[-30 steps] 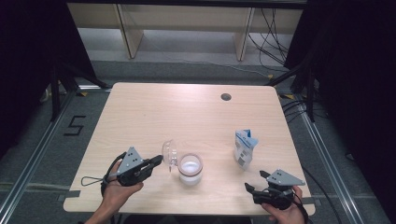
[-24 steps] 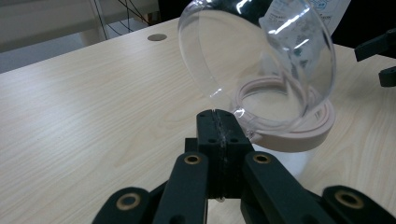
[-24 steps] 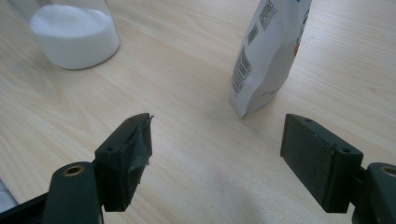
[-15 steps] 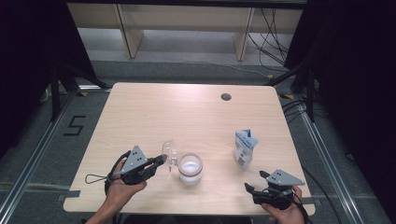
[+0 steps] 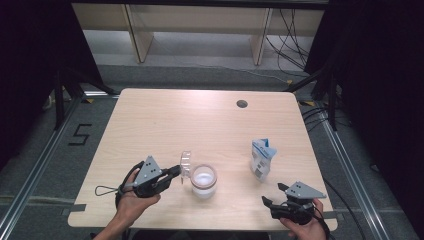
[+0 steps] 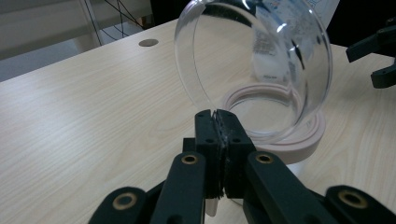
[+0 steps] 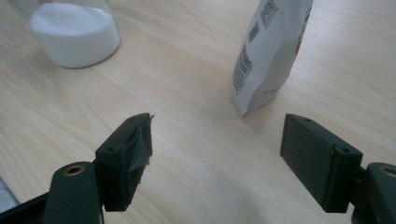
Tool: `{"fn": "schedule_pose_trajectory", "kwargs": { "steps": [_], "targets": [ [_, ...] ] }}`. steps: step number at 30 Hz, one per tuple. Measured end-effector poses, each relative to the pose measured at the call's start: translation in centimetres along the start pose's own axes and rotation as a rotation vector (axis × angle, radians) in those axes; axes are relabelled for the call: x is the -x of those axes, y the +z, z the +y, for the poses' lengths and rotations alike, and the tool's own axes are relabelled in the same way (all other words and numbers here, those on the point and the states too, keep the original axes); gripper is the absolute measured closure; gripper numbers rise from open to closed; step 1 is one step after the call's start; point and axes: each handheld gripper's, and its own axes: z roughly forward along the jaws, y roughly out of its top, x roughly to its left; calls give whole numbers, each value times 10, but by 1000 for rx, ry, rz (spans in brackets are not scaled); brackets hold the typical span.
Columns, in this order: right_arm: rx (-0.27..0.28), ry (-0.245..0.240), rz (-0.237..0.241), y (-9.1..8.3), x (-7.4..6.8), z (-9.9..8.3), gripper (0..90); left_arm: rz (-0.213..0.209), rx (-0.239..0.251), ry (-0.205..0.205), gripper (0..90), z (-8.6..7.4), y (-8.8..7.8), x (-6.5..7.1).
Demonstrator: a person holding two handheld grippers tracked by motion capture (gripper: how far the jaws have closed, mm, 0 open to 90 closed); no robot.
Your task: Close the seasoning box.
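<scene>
Lid tipped up beside the jar, left tongs clamped on it

Little has changed over the last second: my left tongs (image 6: 217,140) still pinch the clear lid (image 6: 254,70) upright, just left of the jar (image 5: 204,181) at the tabletop's (image 5: 165,125) near edge; right tongs (image 7: 217,161) wait open and empty near the pouch (image 5: 262,158), so pouring seems next.

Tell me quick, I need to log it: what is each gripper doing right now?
Left gripper: closed, fingers pinching the edge of the clear lid beside the jar.
Right gripper: open, holding nothing, facing the pouch.
</scene>
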Motion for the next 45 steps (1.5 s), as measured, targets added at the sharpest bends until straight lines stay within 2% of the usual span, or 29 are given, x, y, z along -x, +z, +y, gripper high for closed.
{"fn": "schedule_pose_trajectory", "kwargs": {
  "steps": [15, 16, 17, 18, 22, 23, 24, 27, 29, 30, 34, 38, 40, 44, 45],
  "targets": [
    [3, -4, -4, 1, 0, 0, 262, -14, 10, 8, 860, 2, 3, 4],
    [-7, 28, -10, -1, -3, 0, 262, -12, 11, 12, 858, 2, 4, 4],
    [5, 8, -12, 0, -2, 0, 262, -13, 9, 13, 858, 2, 4, 5],
    [-3, 20, -7, -1, -3, 0, 262, -17, 6, 17, 858, 2, 3, 6],
    [-4, 21, -8, -1, -3, 0, 262, -18, 5, 20, 853, 3, 2, 7],
    [10, -2, -15, 0, -1, 0, 262, -18, 4, 18, 847, 3, 2, 7],
    [8, -1, -14, 0, -1, 0, 262, -22, 10, 15, 839, 3, 2, 7],
    [2, -5, -2, 1, 0, 0, 262, -21, 5, -8, 761, 4, 0, 6],
    [4, -7, -1, 1, 0, 0, 262, -35, 15, -57, 668, 4, 0, 4],
    [5, -6, -1, 1, 0, 0, 262, -40, 7, -74, 651, 4, -1, 3],
    [5, -4, -2, 1, 0, 0, 262, -31, -2, -102, 533, 2, -2, 1],
    [10, -2, 1, 1, 0, 0, 261, -13, 4, -110, 446, 1, -2, 0],
    [9, 0, -4, 1, 1, 0, 258, -2, -1, -126, 406, 1, -4, 0],
    [25, 7, 17, 2, 2, 0, 239, -19, -25, -129, 328, -1, -6, 0],
    [25, 36, 22, 1, -1, 0, 236, -20, -31, -128, 314, -2, -6, 1]
  ]
}}
